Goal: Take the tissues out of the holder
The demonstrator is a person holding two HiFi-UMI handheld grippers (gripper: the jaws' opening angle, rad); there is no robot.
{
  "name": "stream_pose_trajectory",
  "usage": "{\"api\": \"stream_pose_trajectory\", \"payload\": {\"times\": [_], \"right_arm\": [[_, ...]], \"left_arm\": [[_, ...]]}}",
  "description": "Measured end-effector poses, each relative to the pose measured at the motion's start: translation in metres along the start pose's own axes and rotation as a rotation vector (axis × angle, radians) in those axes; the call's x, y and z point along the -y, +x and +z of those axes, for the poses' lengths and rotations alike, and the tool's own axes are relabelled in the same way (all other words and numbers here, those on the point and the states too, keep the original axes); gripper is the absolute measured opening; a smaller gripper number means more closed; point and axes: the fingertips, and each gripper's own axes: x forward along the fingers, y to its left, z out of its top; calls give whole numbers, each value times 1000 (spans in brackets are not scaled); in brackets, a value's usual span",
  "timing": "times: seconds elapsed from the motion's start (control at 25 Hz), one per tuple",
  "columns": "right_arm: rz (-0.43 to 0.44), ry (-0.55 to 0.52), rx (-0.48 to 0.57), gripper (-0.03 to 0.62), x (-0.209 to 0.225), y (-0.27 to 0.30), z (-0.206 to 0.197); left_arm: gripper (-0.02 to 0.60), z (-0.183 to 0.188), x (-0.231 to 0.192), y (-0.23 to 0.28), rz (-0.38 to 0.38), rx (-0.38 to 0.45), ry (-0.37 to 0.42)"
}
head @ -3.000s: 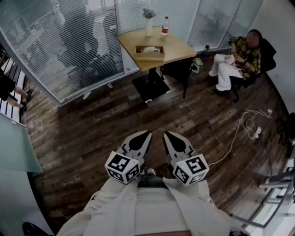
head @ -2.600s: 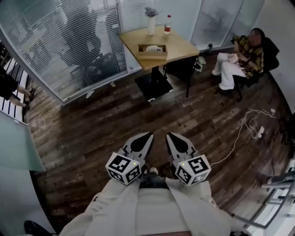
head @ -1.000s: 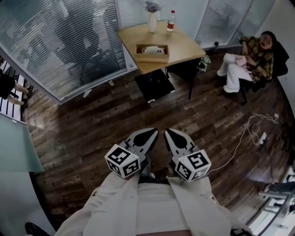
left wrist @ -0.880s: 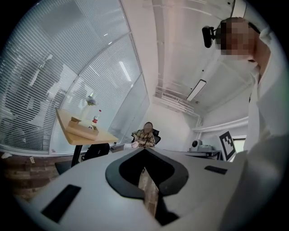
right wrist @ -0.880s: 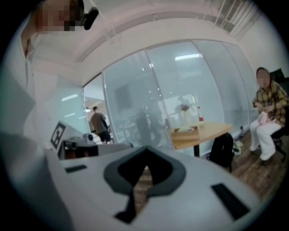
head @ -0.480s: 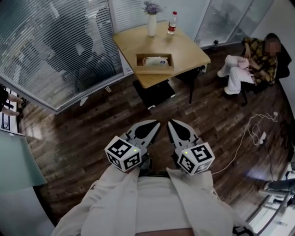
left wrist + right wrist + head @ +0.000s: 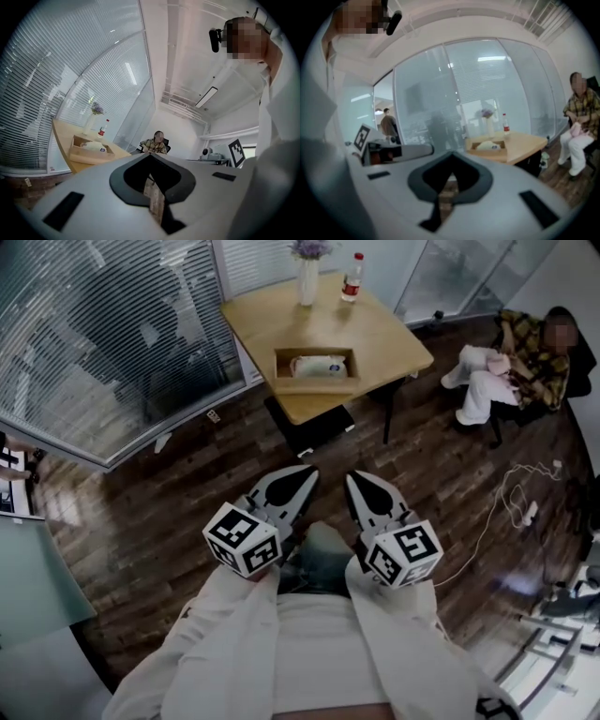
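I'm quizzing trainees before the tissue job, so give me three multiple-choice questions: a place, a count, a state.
1. Where is the white tissue pack? A) in the open wooden holder on the light wooden table; B) on the floor; C) on a chair.
2. How many things stand at the table's far edge? A) one; B) two; C) four.
3. The left hand-held gripper and right hand-held gripper have jaws: A) wide apart; B) clamped on tissue; C) together, empty.
Answers: A, the pack lies inside the holder; B, a white vase and a clear red-labelled bottle; C, both gripper views show tips meeting on nothing.
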Motion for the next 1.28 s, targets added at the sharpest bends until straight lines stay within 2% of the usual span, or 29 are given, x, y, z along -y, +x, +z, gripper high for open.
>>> {"api": "stream_pose_trajectory", "payload": {"times": [0.32, 0.72, 0.92, 1.28], "right_arm": [[17, -20, -25, 11, 17, 36, 7], [38, -1, -26, 11, 81, 95, 29], [82, -23, -38, 11, 110, 133, 50], [193, -34, -28, 11, 148, 180, 80]], "left_arm": [[8, 10, -34, 28, 17, 4, -18], [8, 22, -90, 88, 55, -10, -35], [8, 41, -115, 126, 70, -14, -11], [8, 76, -160, 174, 161, 26, 36]]}}
